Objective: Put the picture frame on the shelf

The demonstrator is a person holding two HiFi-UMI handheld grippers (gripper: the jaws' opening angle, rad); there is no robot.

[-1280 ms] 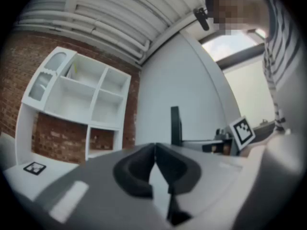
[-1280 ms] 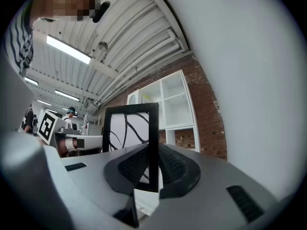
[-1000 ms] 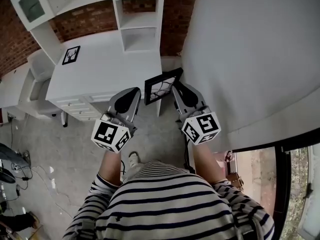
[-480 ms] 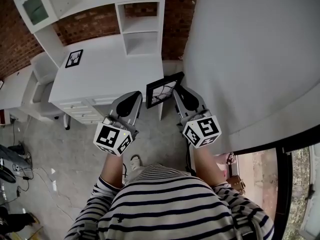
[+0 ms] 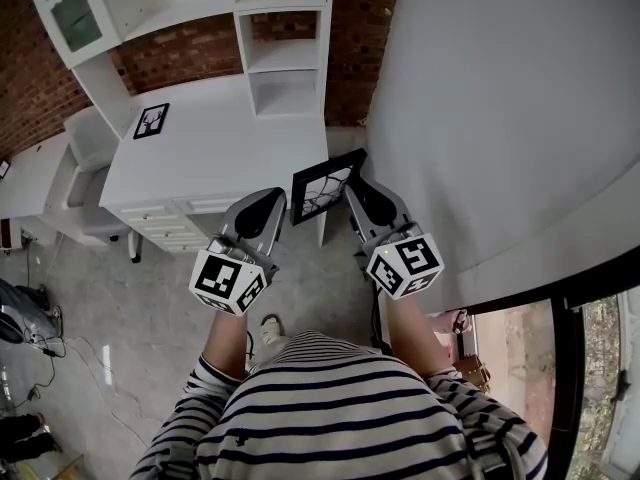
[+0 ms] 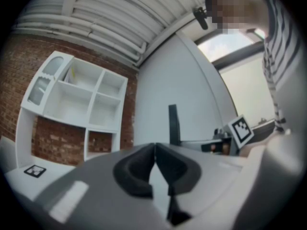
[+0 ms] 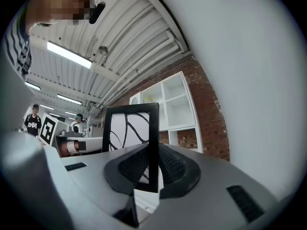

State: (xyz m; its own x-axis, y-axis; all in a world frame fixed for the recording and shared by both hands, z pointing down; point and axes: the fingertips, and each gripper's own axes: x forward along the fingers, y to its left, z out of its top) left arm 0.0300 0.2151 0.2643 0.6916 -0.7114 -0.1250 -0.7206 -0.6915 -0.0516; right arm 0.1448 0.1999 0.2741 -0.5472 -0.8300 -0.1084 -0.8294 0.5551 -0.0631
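Inventory, head view, clock directions read from the middle of that view.

1. White wall panel [image 5: 500, 118], from 12 round to 4 o'clock; the largest surface, plain.
2. Grey floor [image 5: 120, 318], 7 to 9 o'clock, under the desk's front edge.
3. White desk [image 5: 220, 148], 10 to 12 o'clock, drawers along its near side.
4. Brick wall [image 5: 175, 43], 11 o'clock, behind the desk.
5. White shelf [image 5: 285, 38], 12 o'clock, standing on the back of the desk with open compartments stacked one above another. It also shows in my left gripper view [image 6: 81, 99].
6. Picture frame [image 5: 325, 183], the task's item: black border, white sheet with black curved lines. It is at the centre, in the air just off the desk's front right corner, between my two tongs and well short of the shelf. In my right gripper view it stands upright [image 7: 129, 128].
7. My right gripper [image 5: 352, 183], 5 o'clock: jaws closed on the frame's right-hand bar, pads pressing it from both sides [image 7: 149, 162].
8. My left gripper [image 5: 270, 196], 7 o'clock: jaws together, tips touching, nothing between them [image 6: 154, 147].
9. Small framed picture [image 5: 150, 121], 10 o'clock, flat on the desk's far left corner.
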